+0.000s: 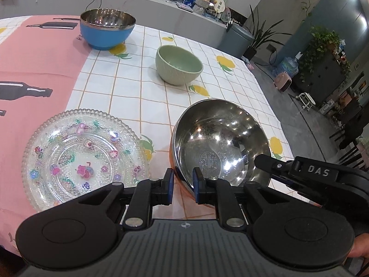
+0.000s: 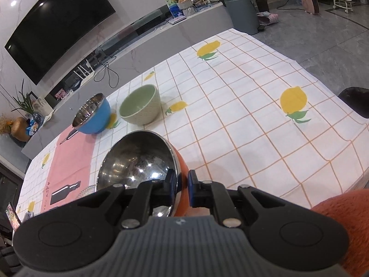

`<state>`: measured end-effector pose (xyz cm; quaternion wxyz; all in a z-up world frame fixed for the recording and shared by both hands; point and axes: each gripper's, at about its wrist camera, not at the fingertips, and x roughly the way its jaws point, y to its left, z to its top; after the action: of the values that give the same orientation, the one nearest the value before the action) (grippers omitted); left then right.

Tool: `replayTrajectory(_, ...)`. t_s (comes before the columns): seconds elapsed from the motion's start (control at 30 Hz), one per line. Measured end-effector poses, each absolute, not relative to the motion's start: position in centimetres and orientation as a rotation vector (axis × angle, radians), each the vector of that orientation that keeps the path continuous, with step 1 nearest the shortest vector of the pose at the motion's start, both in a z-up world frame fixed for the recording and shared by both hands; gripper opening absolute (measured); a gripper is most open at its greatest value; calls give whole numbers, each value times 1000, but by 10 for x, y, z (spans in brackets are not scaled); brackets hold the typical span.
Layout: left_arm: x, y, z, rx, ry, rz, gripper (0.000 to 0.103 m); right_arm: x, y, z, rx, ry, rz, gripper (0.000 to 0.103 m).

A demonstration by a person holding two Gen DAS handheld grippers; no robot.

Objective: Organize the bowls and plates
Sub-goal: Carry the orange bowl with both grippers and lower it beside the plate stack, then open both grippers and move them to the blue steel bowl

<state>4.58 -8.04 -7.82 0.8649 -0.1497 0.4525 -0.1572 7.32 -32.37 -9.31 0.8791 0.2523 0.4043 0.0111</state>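
Observation:
An orange bowl with a steel inside point(image 1: 219, 147) is tilted and held above the table. My left gripper point(image 1: 183, 182) is shut on its near-left rim. My right gripper point(image 2: 182, 184) is shut on its right rim point(image 2: 138, 161); it also shows in the left wrist view point(image 1: 265, 161). A clear glass plate with painted flowers point(image 1: 80, 157) lies on the table to the left of the bowl. A blue steel-lined bowl point(image 1: 107, 28) and a green bowl point(image 1: 178, 64) stand farther back; both show in the right wrist view, blue point(image 2: 92, 115) and green point(image 2: 140, 105).
The table carries a white checked lemon cloth point(image 2: 253, 120) with a pink bottle-print strip point(image 1: 39, 64) on the left. The table's right edge drops to a grey floor point(image 1: 299, 120). A grey bin point(image 2: 241, 11) and a low counter stand beyond the table.

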Motion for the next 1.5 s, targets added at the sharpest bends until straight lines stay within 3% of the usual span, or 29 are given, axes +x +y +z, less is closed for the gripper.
replayTrajectory(0.5,54,-76,-84,-364,958,-343,20,81,-320,-102,487,880,-10,10)
replayTrajectory(0.63,55,-74,-84,-385,955,-363,22,79,-321,-99,484,857,-20,17)
replayTrajectory(0.73,56,-70,-83,-392,952,-363,24,77,-321,-96,487,843,-24,29)
replayTrajectory(0.97,55,-55,-70,-370,908,-352,35,73,-318,-86,468,802,-28,35)
replayTrajectory(1.5,85,5,-30,-321,801,-265,38,102,-262,-34,288,651,142,41)
